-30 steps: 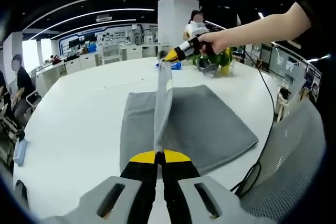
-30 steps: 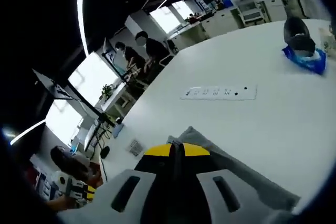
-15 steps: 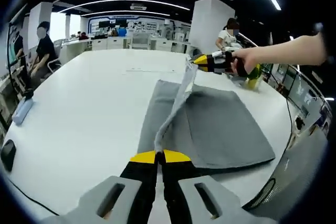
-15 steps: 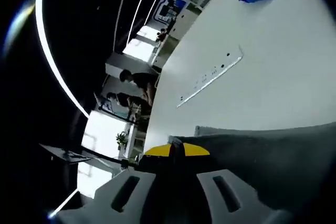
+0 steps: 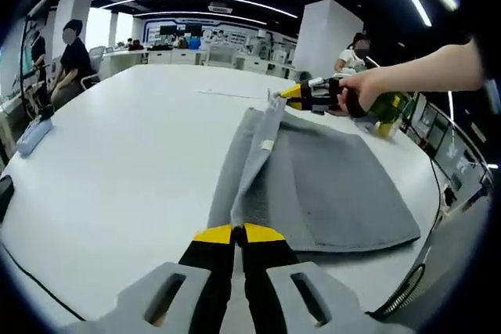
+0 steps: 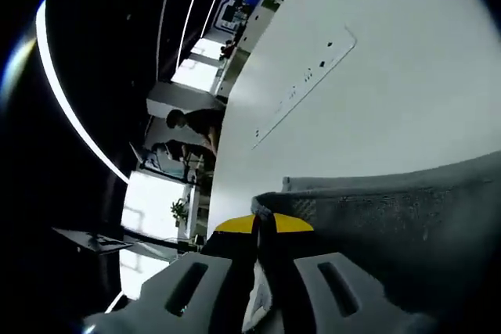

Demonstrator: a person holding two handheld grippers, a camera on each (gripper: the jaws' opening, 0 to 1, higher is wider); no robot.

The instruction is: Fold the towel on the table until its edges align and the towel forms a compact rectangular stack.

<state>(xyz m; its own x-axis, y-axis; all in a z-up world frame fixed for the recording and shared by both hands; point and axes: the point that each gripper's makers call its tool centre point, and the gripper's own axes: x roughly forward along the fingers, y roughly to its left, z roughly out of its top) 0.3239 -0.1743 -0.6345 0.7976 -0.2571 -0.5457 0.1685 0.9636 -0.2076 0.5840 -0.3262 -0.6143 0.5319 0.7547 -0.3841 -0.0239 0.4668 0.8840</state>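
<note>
A grey towel lies on the white round table, with its left edge lifted into a low fold. My left gripper is shut on the near corner of that edge. At the far corner, the right gripper, held by a hand, is shut on the same edge. In the right gripper view my right gripper pinches the grey towel close above the table.
A white power strip lies on the table beyond the towel. A green toy stands behind the hand. People sit at the far left. A small pale device lies near the table's left edge.
Both grippers have come down toward the table with the towel edge. The lifted fold has dropped from a tall upright flap to a low ridge.
</note>
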